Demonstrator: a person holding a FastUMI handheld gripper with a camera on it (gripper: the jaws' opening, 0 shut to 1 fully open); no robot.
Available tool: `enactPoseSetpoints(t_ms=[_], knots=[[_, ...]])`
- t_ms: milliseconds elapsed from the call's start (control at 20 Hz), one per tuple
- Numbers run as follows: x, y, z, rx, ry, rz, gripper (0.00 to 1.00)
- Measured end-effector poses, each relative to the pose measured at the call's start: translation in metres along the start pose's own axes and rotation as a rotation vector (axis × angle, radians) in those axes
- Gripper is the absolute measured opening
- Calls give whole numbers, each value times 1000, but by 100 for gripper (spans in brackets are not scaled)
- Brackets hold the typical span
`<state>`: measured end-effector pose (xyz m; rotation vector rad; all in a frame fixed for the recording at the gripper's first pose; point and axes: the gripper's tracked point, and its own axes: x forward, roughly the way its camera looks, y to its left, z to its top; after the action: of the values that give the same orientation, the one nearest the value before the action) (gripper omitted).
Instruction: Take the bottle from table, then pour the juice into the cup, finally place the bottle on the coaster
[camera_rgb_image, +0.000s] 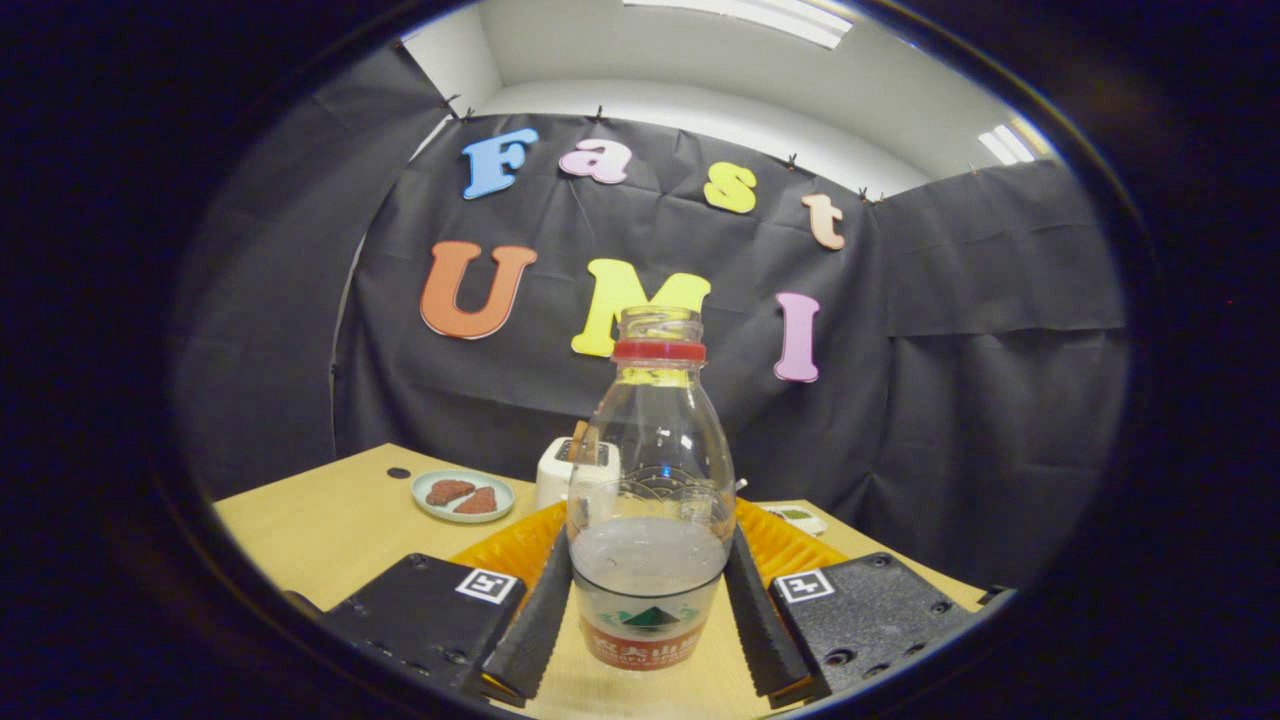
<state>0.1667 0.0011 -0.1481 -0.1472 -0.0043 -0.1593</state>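
- I have the tongs (648, 630) clenched on the bottle (650, 500): one finger presses on each side of its lower body, right where the label sits.
- The bottle stands upright between the fingers, clear plastic, uncapped, with a red ring below the open neck. Cloudy liquid fills it to a little above the label, and the rest of it is see-through.
- I cannot tell whether the bottle's base rests on the bench (330, 520) or sits just above it, since the base falls at the lower limit of what I see.
- Just behind the bottle, and partly hidden by it, lies an orange ribbed tray (790, 545) that shows on both sides of the bottle.
- Beyond the tray, behind the bottle's left shoulder, stands a small white toaster (560, 470) with something poking out of its slot.
- Left of the toaster, well apart from the bottle, a pale plate (463, 496) carries two reddish-brown pieces.
- Right of the bottle, past the tray, a small white flat thing (797, 517) with a green patch lies on the bench; I cannot tell what it is.
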Motion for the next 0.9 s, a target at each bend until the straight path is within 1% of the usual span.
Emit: enactPoseSetpoints(t_ms=[250, 550, 750, 900], knots=[[20, 11, -14, -30, -3, 45, 79], [55, 3, -48, 50, 48, 36, 79], [79, -4, -68, 47, 50, 1, 80], [90, -4, -82, 56, 51, 2, 80]])
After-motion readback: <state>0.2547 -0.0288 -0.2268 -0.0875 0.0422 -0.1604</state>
